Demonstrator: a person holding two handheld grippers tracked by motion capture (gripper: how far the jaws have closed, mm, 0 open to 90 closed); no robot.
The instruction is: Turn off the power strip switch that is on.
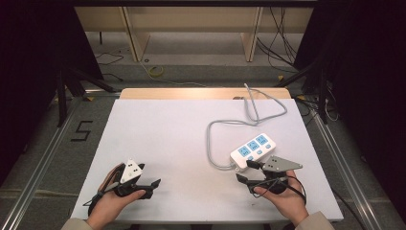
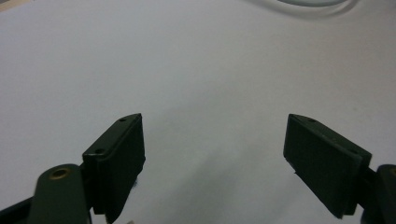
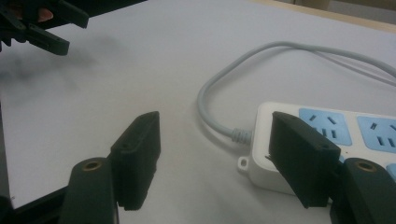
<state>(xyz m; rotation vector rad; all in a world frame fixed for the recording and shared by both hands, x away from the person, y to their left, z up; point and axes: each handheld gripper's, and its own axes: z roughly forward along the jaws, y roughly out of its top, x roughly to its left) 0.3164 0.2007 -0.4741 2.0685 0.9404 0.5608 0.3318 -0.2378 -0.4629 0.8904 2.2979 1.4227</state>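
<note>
Both hands come in from the bottom edge, each wrapped around its own tongs. The left hand [image 1: 111,203] sits low at the near left, and the left tongs [image 1: 154,184] point toward the middle with the jaws spread wide, nothing between them. The right hand [image 1: 282,199] holds the right tongs [image 1: 246,171] angled up-left, jaws wide apart and empty too.

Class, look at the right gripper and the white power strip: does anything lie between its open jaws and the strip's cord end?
Nothing visible does. The right gripper is open beside the power strip, one jaw over its corner, with bare table and the grey cord between the jaws.
</note>
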